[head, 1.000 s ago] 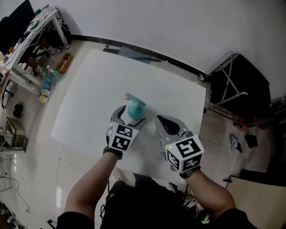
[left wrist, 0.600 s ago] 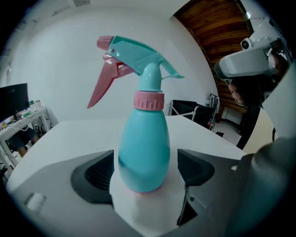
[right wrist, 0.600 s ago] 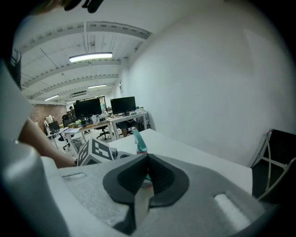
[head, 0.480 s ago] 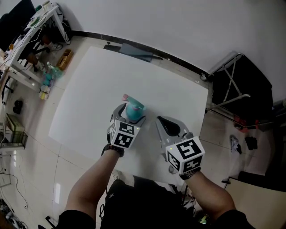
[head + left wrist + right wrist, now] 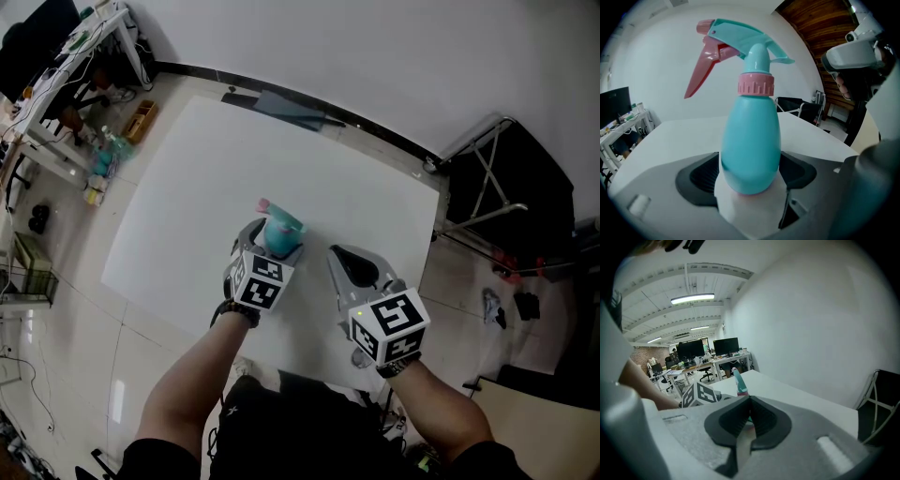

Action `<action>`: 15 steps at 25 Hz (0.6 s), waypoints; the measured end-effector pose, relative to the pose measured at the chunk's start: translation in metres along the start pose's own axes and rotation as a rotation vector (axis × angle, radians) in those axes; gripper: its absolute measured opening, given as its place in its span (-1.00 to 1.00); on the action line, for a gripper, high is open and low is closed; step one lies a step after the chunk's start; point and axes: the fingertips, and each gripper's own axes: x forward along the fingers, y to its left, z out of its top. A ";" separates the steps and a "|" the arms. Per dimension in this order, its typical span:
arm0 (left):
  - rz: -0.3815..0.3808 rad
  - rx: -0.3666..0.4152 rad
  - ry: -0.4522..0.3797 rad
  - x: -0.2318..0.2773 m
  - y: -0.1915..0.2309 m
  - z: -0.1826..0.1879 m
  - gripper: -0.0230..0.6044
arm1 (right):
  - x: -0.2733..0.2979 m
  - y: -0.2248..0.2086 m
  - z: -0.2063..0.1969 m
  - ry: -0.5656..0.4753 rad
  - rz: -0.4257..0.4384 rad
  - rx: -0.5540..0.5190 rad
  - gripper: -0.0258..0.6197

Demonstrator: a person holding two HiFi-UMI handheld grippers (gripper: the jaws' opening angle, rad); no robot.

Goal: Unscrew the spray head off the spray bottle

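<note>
Teal bottle (image 5: 752, 140) upright, near the table's (image 5: 206, 178) near edge; teal head (image 5: 750, 37), pink trigger (image 5: 701, 65) and collar (image 5: 756, 85), screwed on.

A dark flat panel (image 5: 286, 108) lies just beyond the white table's (image 5: 187, 187) far edge. A black folding frame (image 5: 497, 178) (metal legs showing) stands past its right edge, and a cluttered desk (image 5: 66, 66) off its far-left corner.

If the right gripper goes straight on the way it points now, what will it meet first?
Probably the spray bottle, which shows just beyond the shut right gripper; depth is unclear, so the white table could come first.
</note>
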 end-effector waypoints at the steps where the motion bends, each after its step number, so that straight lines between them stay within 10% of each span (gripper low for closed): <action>1: -0.001 0.002 0.003 0.000 0.000 -0.001 0.42 | 0.000 0.000 0.000 0.000 -0.001 0.000 -0.95; 15: -0.022 0.077 0.030 -0.012 -0.001 0.002 0.35 | -0.004 -0.002 0.007 -0.016 -0.006 0.000 -0.95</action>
